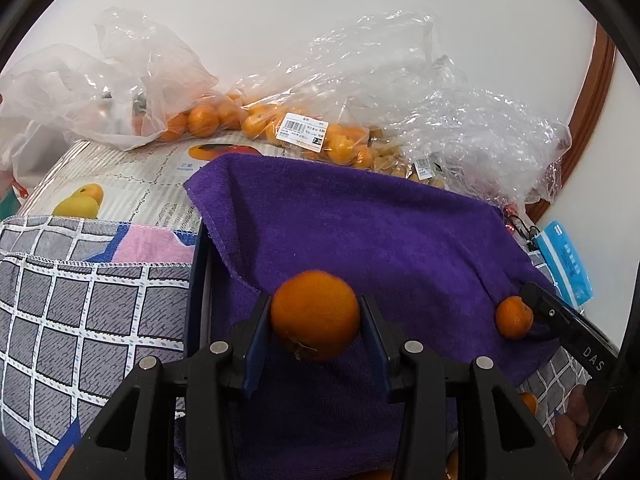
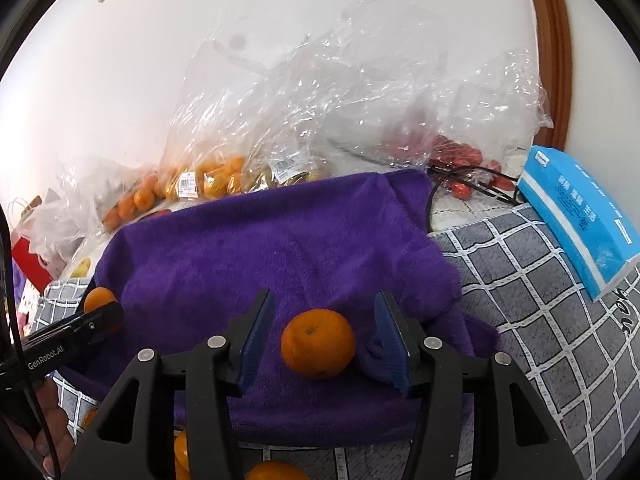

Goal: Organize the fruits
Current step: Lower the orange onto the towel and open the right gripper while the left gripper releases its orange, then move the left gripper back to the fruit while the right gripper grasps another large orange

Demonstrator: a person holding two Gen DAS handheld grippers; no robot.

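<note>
Landmark: purple towel [image 1: 360, 232], soft, draped, uneven base.
Left gripper [image 1: 316, 320] clamped on mandarin [image 1: 316, 314], held above towel's near half.
Right gripper [image 2: 324, 332] jaws spread, straddling second mandarin [image 2: 318, 342], which rests on towel's near edge, pads not touching.
Fruit light, round, thin soft skin: likely rolls and bruises; grip across widest middle, gentle squeeze.

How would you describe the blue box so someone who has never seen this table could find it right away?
Start at the big purple towel in the middle, then move right onto the grey checked cloth. The blue box lies tilted at that cloth's far right edge, near the wooden frame. It is the only bright blue, flat-sided thing among round orange fruit and crinkled clear bags.
</note>
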